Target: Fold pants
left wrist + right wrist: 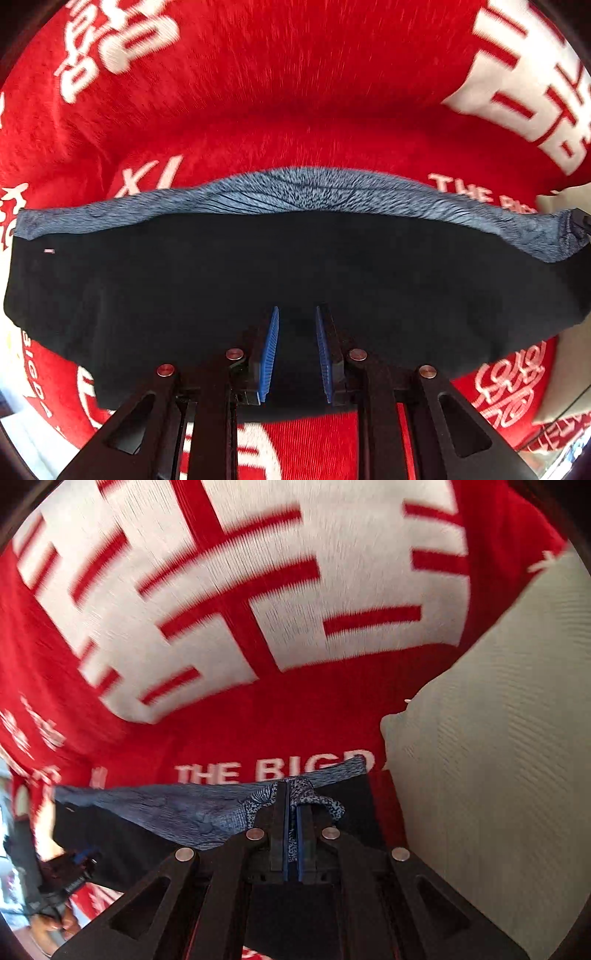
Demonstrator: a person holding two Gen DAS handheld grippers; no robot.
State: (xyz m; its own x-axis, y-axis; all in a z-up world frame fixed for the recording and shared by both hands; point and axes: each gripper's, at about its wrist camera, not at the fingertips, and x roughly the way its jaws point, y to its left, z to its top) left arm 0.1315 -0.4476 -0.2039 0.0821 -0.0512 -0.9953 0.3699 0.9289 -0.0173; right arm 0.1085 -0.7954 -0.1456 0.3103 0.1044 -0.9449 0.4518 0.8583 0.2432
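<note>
Holding the pants at two places, I read this as the middle of a fold. They lie dark and broad across the red blanket, their blue-grey patterned waistband running along the far edge.

My right tool is pinched down to a sliver on the waistband, with a tuft of the patterned cloth bunched up between the pads. That grip looks firm.

My left tool points down over the dark cloth, its blue pads only narrowly apart. The fabric between them is too dark for me to tell whether it is nipped or merely beneath.

To do this well, I would keep the waistband taut between both tools, so the carried edge travels as a straight line rather than sagging in the middle. I would carry it low over the blanket and lay it square on the lower layer, edges matched. The pale cloth just right of my right tool could snag, so I would steer clear. I would settle the left tool's hold before pulling harder.
</note>
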